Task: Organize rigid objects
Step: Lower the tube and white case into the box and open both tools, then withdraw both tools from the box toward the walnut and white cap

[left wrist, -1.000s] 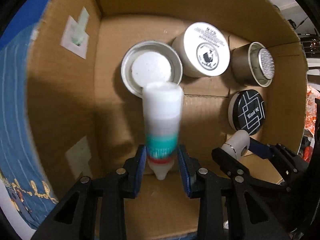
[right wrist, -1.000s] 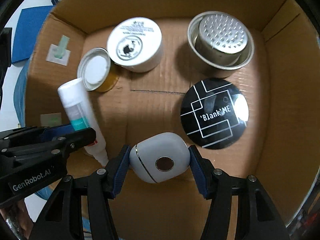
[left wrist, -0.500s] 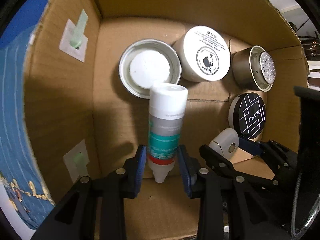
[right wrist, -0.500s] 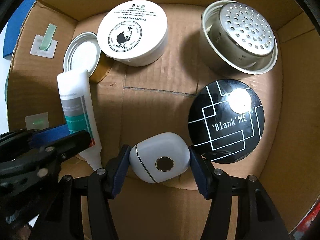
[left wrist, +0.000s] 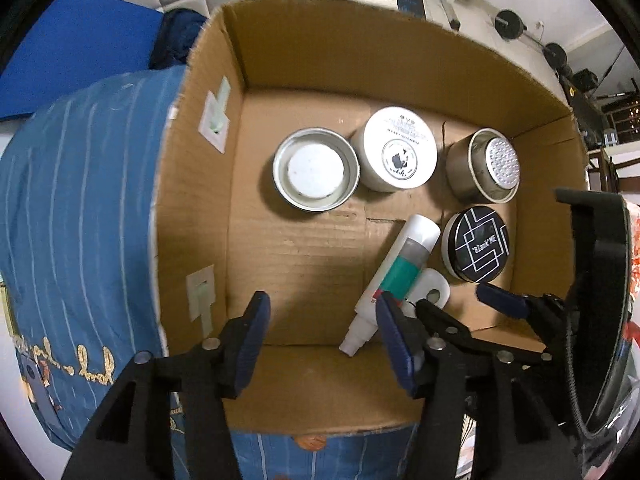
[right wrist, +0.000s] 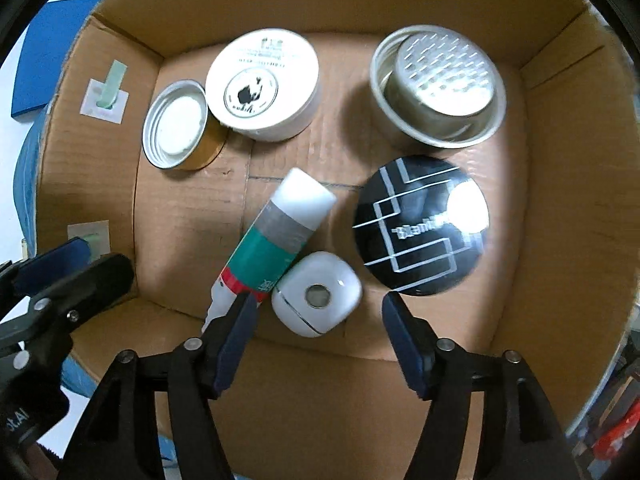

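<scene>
Tongs: left gripper (left wrist: 322, 336) and right gripper (right wrist: 318, 338) both spread, empty; we lift clear of tube (right wrist: 276, 244) and white case (right wrist: 316, 294).

The box (right wrist: 560, 184) floor carries a tube (right wrist: 276, 240), a white pod (right wrist: 316, 294) and a black disc (right wrist: 420, 236). Behind stand a tin (right wrist: 178, 136), a white jar (right wrist: 262, 82) and a steel cup (right wrist: 438, 84).

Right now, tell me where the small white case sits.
In the right wrist view, the small white case lies on the cardboard box floor, touching the tube, left of the black disc.
</scene>
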`<state>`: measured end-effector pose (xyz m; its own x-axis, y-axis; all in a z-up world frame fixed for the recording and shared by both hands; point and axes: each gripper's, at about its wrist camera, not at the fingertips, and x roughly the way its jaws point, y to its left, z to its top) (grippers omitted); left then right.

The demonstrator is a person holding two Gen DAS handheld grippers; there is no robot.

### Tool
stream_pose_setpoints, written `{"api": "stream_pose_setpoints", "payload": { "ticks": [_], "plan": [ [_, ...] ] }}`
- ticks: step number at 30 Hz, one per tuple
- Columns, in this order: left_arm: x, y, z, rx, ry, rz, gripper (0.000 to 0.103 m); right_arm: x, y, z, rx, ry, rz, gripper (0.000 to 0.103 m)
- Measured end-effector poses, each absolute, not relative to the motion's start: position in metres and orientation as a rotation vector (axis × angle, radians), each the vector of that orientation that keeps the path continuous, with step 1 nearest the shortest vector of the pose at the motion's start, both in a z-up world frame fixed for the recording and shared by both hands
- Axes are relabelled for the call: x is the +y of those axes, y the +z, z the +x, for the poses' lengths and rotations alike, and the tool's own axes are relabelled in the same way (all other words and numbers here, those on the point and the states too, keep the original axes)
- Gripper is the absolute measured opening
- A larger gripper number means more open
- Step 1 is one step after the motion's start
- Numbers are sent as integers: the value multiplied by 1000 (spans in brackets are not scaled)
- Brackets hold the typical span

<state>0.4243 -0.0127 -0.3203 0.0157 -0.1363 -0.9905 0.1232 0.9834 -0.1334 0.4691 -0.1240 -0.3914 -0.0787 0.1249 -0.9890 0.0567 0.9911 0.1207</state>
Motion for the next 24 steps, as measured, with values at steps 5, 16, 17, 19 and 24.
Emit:
{"api": "stream_pose_setpoints", "payload": {
  "ticks": [5, 16, 17, 19, 24],
  "plan": [
    [-8, -298, 421, 1469, -192, -11, 72, -135, -360, 453, 1593, 30, 136, 84],
    [-2, -239, 373, 1271, -176, 20, 100, -157, -295, 400, 1435, -49, 69, 103],
    [-4, -239, 371, 1253, -171, 19, 100, -158, -287, 394, 1416, -53, 68, 103],
    [-2, -231, 361, 1218, -162, 15, 100, -160, -276, 388, 1391, -62, 63, 103],
    [6, -206, 332, 1146, -151, -1, 100, -165, -242, 360, 1321, -68, 89, 103]
  ]
}}
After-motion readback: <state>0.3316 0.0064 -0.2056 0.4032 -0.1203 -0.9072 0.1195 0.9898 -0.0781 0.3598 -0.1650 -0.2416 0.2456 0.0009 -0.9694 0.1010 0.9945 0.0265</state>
